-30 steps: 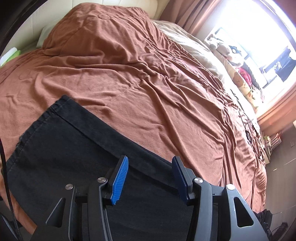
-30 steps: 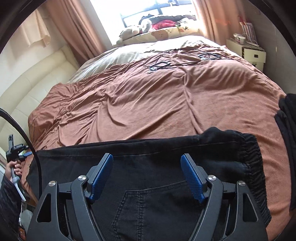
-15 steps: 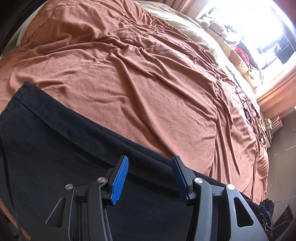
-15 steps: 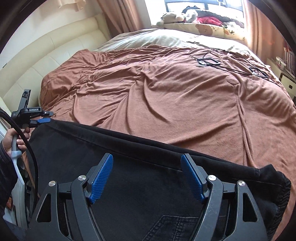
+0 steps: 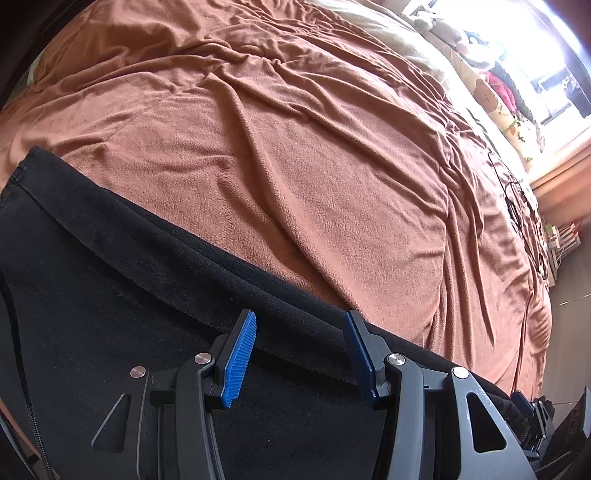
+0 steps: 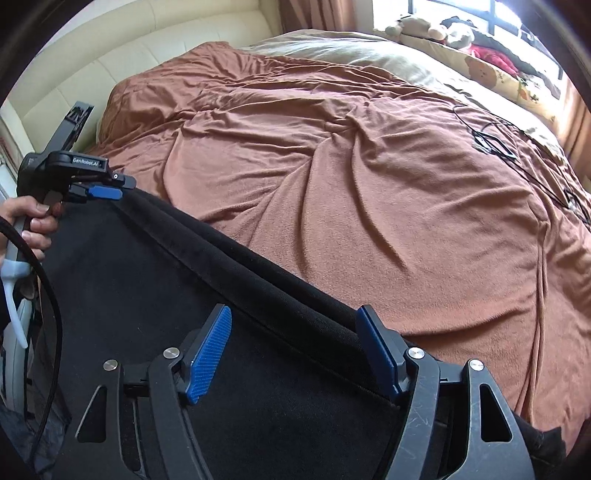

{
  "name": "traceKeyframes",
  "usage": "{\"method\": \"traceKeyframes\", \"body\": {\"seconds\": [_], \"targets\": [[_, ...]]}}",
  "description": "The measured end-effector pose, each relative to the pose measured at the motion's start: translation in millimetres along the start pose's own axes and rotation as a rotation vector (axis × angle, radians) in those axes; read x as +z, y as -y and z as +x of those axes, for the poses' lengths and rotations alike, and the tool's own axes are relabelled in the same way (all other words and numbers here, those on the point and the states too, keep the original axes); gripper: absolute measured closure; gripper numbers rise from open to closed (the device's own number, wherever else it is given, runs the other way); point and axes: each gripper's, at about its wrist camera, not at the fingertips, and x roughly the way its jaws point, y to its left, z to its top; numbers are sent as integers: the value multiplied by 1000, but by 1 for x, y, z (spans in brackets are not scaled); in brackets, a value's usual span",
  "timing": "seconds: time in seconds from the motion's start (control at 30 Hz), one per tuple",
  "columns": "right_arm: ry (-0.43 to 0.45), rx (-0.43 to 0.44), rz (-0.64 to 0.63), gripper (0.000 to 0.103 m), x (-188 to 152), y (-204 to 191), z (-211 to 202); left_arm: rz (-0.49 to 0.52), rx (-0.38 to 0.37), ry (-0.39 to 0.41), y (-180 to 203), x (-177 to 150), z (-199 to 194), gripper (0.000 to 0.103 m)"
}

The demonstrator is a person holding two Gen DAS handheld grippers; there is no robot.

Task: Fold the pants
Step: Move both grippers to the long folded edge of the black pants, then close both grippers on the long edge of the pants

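Note:
Black pants (image 5: pixel 110 302) lie flat along the near side of a bed, on a brown blanket (image 5: pixel 295 147). My left gripper (image 5: pixel 300 317) hovers over their far long edge, open, with the seam running under the gap and the pads clear of the cloth. My right gripper (image 6: pixel 294 310) stands over the same edge (image 6: pixel 258 273) further along. Its jaws are closing, the cloth edge lies between them, and the pads do not press on it. In the right wrist view a hand (image 6: pixel 33 225) holds the left gripper (image 6: pixel 105 192) by the pants' far end.
The brown blanket (image 6: pixel 369 184) covers most of the bed, with a beige sheet (image 6: pixel 351 55) beyond it. Black cables (image 6: pixel 491 140) lie on the blanket at the far right. Plush toys (image 6: pixel 417 26) line the window sill. A cream headboard (image 6: pixel 129 48) stands at the left.
Both grippers came lower and closer to the pants' far edge. The right one rolled and slid away from the waistband toward the left gripper, and its jaws narrowed a little.

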Motion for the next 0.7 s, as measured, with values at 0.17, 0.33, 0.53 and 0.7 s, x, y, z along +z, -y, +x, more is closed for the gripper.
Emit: {"method": "traceKeyframes", "body": {"seconds": [0.17, 0.33, 0.53, 0.7], "targets": [[-27, 46, -73, 41, 16, -11, 22, -11, 54, -65, 4, 0, 18, 52], [-51, 75, -107, 43, 21, -11, 44, -38, 86, -109, 3, 2, 35, 52], [-76, 100, -122, 43, 24, -8, 66, -68, 119, -122, 2, 8, 46, 52], [-101, 116, -150, 50, 27, -8, 80, -60, 162, -136, 6, 11, 55, 52]]}}
